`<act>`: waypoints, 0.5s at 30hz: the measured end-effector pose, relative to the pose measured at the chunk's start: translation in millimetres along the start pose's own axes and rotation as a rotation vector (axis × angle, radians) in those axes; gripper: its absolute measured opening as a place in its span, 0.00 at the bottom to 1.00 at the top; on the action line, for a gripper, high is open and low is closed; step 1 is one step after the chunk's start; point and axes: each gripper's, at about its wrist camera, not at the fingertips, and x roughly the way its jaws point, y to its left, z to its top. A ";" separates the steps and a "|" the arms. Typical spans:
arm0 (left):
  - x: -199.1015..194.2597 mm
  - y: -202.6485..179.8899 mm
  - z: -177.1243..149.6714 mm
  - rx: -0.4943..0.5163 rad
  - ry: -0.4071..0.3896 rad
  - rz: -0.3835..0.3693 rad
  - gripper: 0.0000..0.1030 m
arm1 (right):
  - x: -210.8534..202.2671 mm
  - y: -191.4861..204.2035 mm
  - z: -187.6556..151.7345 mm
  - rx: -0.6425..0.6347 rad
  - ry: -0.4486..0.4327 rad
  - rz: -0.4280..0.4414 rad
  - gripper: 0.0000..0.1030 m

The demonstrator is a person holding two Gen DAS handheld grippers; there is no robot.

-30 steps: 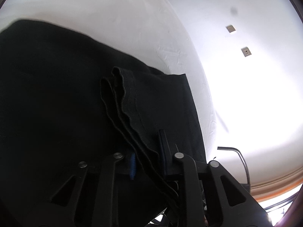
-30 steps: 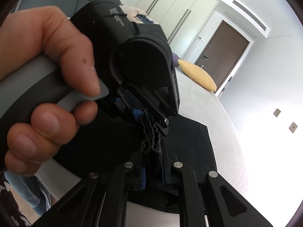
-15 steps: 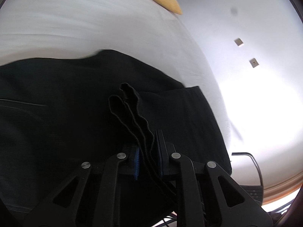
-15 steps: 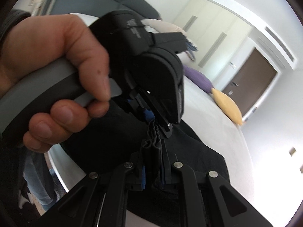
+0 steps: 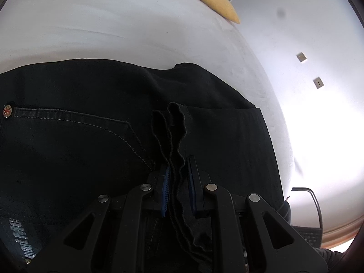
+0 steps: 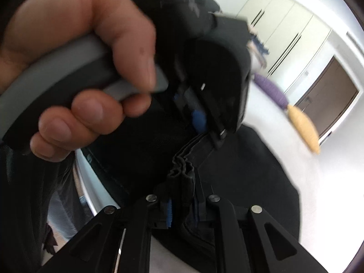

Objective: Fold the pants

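Pinching the stacked hems of the black pants [image 5: 177,136], my left gripper [image 5: 178,188] grips them tight; my right gripper [image 6: 182,207] is opening with hems between its fingers. The rest of the pants lies spread on the white bed [image 5: 113,27].

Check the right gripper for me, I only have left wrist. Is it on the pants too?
Observer: Yes, the right gripper has the bunched edge of the pants between its fingers, and its jaws are opening.
Operator: Is the left gripper near it?
Observer: Very near. It pinches the same bunched edge just beyond the right gripper.
Operator: What's behind?
Observer: A wardrobe and a brown door, past the bed.
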 end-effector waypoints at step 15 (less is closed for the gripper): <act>-32.6 -67.9 -32.8 0.316 -0.149 0.396 0.14 | -42.3 -181.3 -89.1 0.790 -0.043 0.519 0.33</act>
